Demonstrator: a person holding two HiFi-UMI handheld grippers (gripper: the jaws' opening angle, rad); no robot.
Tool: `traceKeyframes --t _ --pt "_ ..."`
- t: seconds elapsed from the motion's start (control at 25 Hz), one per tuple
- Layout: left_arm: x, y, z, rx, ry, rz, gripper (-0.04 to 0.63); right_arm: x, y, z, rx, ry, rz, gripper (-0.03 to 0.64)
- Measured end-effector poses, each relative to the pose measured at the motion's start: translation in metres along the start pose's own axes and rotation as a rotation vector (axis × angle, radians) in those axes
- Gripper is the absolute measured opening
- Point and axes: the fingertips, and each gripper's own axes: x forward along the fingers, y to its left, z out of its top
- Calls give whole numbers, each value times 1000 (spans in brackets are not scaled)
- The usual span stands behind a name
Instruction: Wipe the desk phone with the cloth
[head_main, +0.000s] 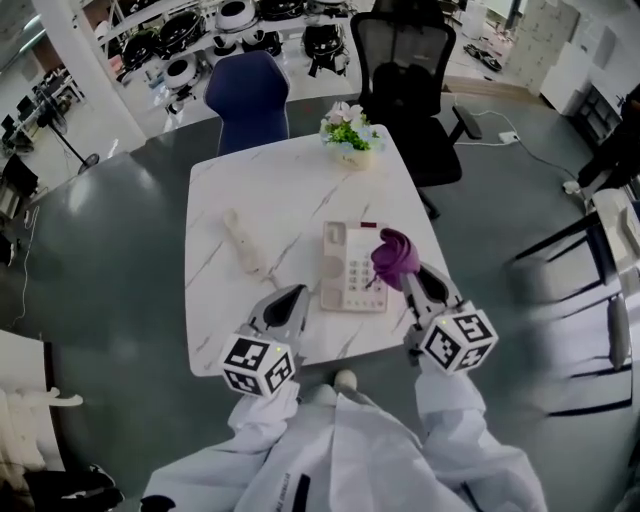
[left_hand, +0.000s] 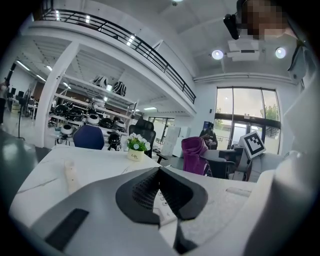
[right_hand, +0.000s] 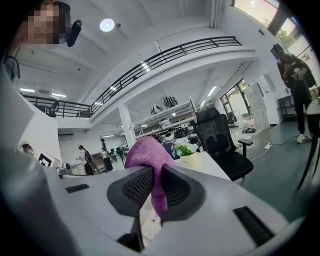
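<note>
Your right claw (right_hand: 156, 176) is clenched on the soft purple microfibre cloth (head_main: 394, 254), bunched over the right edge of the cream plastic desk phone (head_main: 350, 268) on the white marbled bench (head_main: 250, 185). Your left claw (left_hand: 160, 171) is closed and empty. The cloth looks limp and the phone light enough to slide, so brace the phone's casing at its near left edge.

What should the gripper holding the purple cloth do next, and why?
Probably lower the right gripper a little, so the crumpled purple cloth touches the white push-button desk phone. The cloth is clamped in its jaws and seems held just above the phone's right edge.
</note>
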Motion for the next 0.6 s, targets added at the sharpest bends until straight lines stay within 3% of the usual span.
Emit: traceKeyframes --t 0.32,0.6 --pt "22 30 -6 -35 53 3 -2 48 -5 0 -31 43 -10 32" --pt "49 56 -13 -65 76 0 -2 100 -14 5 -136 72 -16 32"
